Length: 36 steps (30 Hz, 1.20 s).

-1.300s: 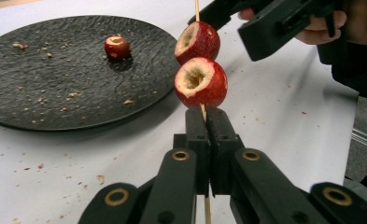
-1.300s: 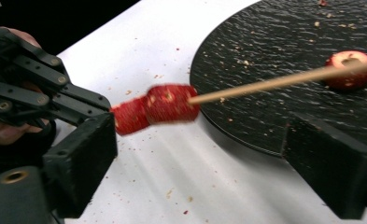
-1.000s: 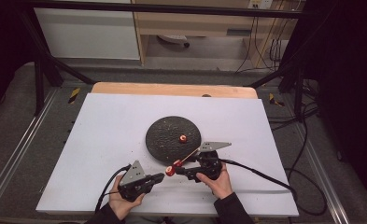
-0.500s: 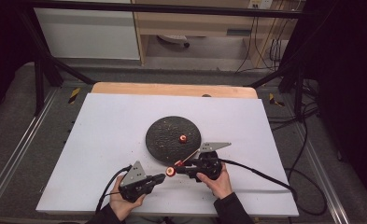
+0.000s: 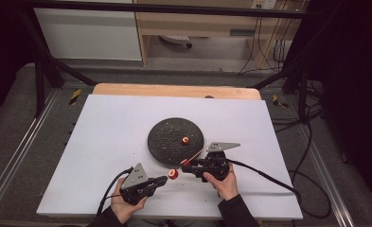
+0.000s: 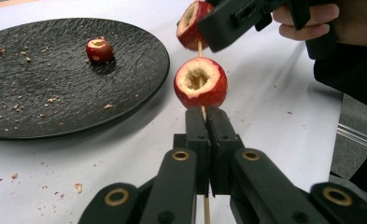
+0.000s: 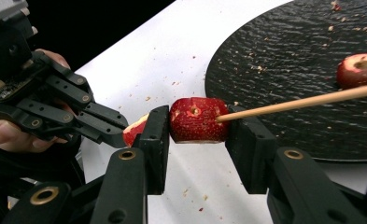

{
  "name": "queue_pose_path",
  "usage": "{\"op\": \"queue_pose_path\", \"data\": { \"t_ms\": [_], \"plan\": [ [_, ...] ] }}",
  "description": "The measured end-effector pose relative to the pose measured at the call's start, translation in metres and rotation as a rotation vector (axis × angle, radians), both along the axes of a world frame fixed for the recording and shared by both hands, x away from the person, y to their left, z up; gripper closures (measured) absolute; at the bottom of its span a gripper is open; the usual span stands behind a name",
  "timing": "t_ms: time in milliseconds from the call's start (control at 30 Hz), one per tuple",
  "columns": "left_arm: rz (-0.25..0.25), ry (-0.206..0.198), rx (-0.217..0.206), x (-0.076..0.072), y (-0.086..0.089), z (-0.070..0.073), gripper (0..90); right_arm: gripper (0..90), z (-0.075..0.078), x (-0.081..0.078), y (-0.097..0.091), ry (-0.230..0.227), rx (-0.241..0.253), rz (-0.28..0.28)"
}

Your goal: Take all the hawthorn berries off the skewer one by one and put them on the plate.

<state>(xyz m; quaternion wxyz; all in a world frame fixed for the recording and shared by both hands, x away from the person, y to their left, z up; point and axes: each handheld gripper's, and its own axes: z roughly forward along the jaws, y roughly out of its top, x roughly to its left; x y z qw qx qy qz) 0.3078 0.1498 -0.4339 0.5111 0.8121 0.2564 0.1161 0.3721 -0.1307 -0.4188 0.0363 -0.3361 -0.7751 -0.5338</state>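
Skewer (image 5: 196, 155): a thin wooden stick; in the high view its long axis runs from about 8 o'clock to 2 o'clock, the far end reaching over the near rim of the plate.
Skewer position: above the white table (image 5: 103, 132), at about 5 o'clock from the plate's centre, between my two grippers.
First fruit piece (image 6: 200, 82): red, hollowed, threaded on the skewer just beyond my left gripper's jaw tips; cut face turned toward that gripper's camera.
Second fruit piece (image 7: 199, 119): red, threaded farther along the stick, toward 2 o'clock from the first.
My left gripper (image 6: 206, 122): jaws drawn together, clamped on the skewer; the stick emerges from between them and passes on down below the tips.
My right gripper (image 7: 199, 122): jaws moderately apart, one on each side of the second fruit piece; the left jaw touches its flank, while at the right jaw I cannot tell contact from a slight gap.
Plate (image 5: 164, 142): round, black, textured, strewn with crumbs, near the table's centre.
Loose fruit piece (image 5: 185, 140): small and red, resting on the plate at about 3 o'clock from its centre.
My hands: the left hand (image 5: 122, 205) and right hand (image 5: 226, 182) each hold a gripper body at the near table edge.
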Motion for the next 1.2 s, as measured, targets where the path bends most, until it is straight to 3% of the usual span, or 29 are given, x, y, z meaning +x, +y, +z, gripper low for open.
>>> {"op": "queue_pose_path", "data": {
  "t_ms": [1200],
  "plan": [
    [-0.032,-0.002,0.015,-0.002,0.000,0.000,88.2,61.3,0.015,0.009,-0.060,-0.037,0.059,-0.166]
  ]
}}
